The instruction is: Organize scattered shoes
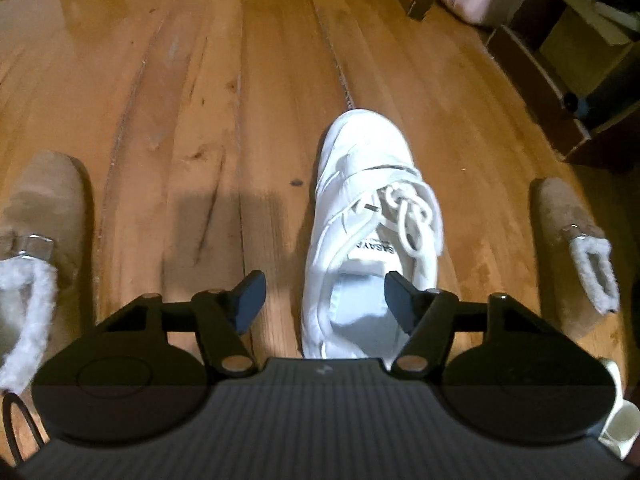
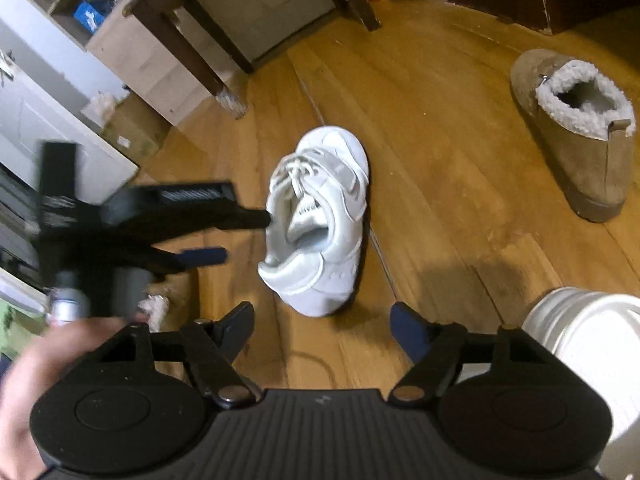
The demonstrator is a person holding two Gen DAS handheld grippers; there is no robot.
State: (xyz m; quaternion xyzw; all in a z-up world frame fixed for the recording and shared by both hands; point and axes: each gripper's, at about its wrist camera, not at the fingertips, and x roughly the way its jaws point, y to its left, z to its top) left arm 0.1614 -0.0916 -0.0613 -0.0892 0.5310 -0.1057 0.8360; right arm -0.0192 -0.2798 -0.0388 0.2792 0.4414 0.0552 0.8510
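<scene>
Left wrist view: the left tool is down over the white sneaker, jaws partway apart, straddling the shoe's near side wall. One finger hangs inside the shoe's opening, the other outside over the bare floor. Neither pad looks pressed on yet, so nothing is held. The danger here: a bite on that soft collar alone could fold it and let the sneaker slip or swing toe-down when lifted. Those loose laces could snag too. A tan fleece-lined boot lies off to the left, its mate to the right, both well apart from the sneaker.

Right wrist view: the right tool hovers wide and empty, short of the sneaker's heel. The left tool, blurred, reaches into the shoe from the left. If both go for the same shoe, they could clash. A second white sneaker sits at the right edge, a tan boot further off, and a chair leg stands beyond.
</scene>
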